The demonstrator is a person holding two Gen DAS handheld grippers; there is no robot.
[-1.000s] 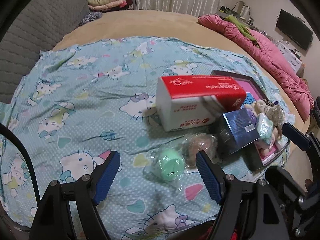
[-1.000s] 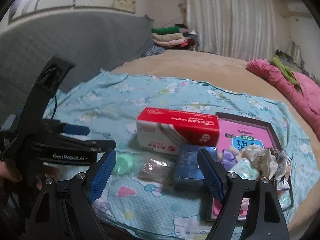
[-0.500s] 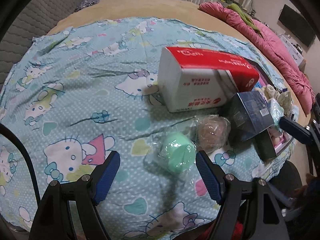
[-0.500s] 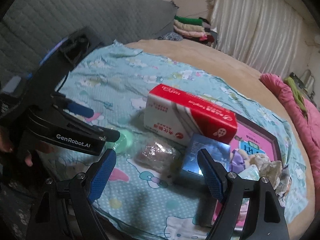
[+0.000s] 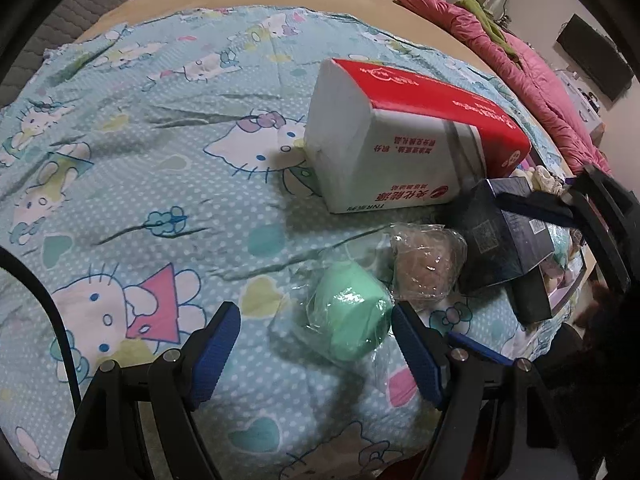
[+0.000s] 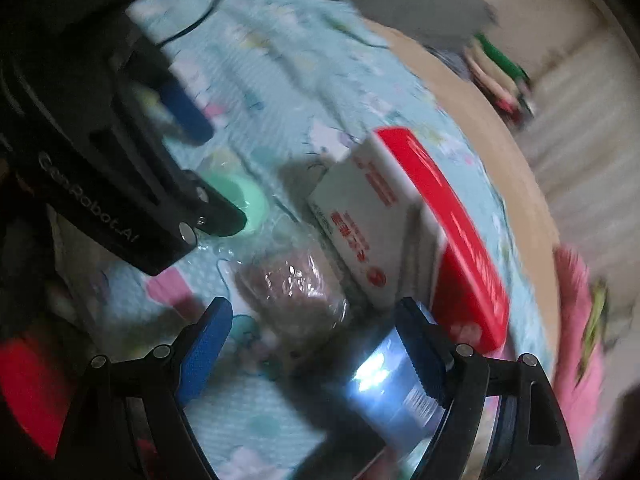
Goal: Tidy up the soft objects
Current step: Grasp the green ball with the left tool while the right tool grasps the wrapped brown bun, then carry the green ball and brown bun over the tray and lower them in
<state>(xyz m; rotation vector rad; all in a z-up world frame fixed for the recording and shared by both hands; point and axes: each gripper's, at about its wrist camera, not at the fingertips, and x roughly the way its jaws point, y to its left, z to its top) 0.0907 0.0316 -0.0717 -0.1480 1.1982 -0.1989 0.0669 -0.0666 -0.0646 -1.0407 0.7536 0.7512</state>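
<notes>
A green soft object in clear wrap [image 5: 350,316] lies on the Hello Kitty sheet [image 5: 160,168], just ahead of my open left gripper [image 5: 316,344], close to the right fingertip. A brown soft object in clear wrap [image 5: 426,264] lies just beyond it. In the blurred right wrist view, the brown object [image 6: 292,288] lies ahead of my open right gripper [image 6: 312,344], and the green one [image 6: 240,196] is partly hidden behind the left gripper's body. Both grippers are empty.
A red and white tissue pack [image 5: 404,136] stands behind the soft objects. A dark blue box [image 5: 500,236] leans beside it, by a tray of small items at the right. A pink quilt [image 5: 532,68] lies along the bed's far right.
Both grippers have moved closer and lower toward the wrapped objects. The right gripper has swung and tilted fast, blurring its view. Both stay open.
</notes>
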